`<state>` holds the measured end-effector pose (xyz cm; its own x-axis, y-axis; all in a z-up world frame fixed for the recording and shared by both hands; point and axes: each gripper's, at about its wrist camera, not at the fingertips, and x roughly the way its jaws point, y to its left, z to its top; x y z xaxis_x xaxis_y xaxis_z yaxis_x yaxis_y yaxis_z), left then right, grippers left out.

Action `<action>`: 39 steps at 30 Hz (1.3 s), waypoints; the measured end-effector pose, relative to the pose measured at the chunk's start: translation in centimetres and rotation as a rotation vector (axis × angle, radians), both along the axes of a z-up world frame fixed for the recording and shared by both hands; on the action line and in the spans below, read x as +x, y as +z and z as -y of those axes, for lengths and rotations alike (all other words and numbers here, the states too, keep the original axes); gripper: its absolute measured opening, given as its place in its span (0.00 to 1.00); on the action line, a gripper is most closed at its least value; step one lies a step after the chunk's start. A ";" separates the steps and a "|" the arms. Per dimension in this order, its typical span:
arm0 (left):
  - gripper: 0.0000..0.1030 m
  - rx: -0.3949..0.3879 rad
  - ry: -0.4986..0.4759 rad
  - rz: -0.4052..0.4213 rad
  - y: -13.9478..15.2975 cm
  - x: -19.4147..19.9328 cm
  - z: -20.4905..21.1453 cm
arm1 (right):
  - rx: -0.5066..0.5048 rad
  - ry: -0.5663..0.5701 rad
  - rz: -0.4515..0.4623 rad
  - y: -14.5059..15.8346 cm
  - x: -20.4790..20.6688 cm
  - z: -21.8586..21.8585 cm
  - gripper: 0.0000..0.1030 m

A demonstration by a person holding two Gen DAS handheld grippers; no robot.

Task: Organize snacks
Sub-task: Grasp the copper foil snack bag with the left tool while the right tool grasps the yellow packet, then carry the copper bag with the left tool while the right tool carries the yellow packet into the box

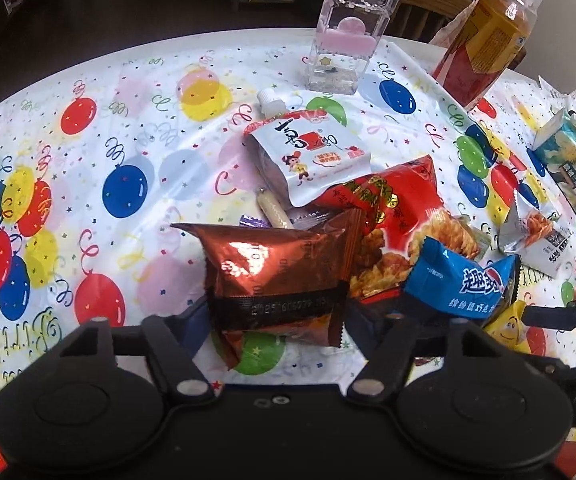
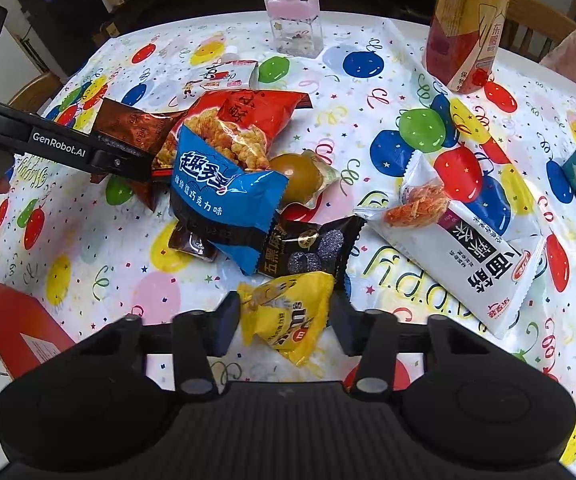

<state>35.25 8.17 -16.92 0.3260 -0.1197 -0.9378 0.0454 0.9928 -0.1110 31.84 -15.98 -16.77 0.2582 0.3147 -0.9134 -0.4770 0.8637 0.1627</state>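
In the left wrist view, a balloon-print tablecloth (image 1: 88,168) covers the table from the left edge across. At lower centre the left gripper (image 1: 278,316) has its two fingers pressed against the sides of a shiny copper-brown snack packet (image 1: 276,276), which stands up between them. Behind it, toward the upper middle, a white spouted pouch (image 1: 307,152) lies tilted, with a small pale tube (image 1: 274,210) just below it. A clear bottle with a pink shape inside (image 1: 347,28) stands at top centre. To the right of the brown packet lies a red crisps bag (image 1: 399,216), and a blue biscuit packet (image 1: 459,280) overlaps its lower right corner. An orange juice bottle (image 1: 483,40) stands at upper right, and a teal and white box (image 1: 571,160) lies at the right edge.

In the right wrist view, a red box corner (image 2: 12,320) shows at lower left, and the left gripper's arm reaches in from the left edge. Near the bottom centre the right gripper (image 2: 286,320) grips a yellow candy bag (image 2: 288,316): both fingers touch its sides. Just above it lies a black sesame snack packet (image 2: 311,250), partly under the blue biscuit packet. A brown egg-shaped snack in clear wrap (image 2: 297,176) sits right of the blue packet. Further right, a white pickle packet (image 2: 459,244) lies diagonally on the cloth, apart from the pile.
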 end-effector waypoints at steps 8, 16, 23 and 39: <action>0.46 0.000 0.044 0.010 0.5 -0.7 -1.1 | 0.026 -0.030 -0.001 0.5 -0.5 0.1 0.18; 0.45 -0.002 0.093 0.033 1.9 -2.4 -2.7 | 0.056 -0.064 0.012 2.1 -1.4 1.3 0.16; 0.44 -0.009 0.097 0.072 4.7 -4.4 -3.2 | 0.076 -0.064 0.036 4.9 -3.4 2.1 0.16; 0.35 -0.075 0.057 0.150 10.4 -10.9 -3.4 | 0.144 -0.077 0.113 12.6 -10.6 3.6 0.16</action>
<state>24.35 11.52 -6.57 0.4701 -0.1649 -0.8671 0.0113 0.9834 -0.1809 21.23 -19.62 -4.14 0.3850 0.4157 -0.8240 -0.4326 0.8699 0.2368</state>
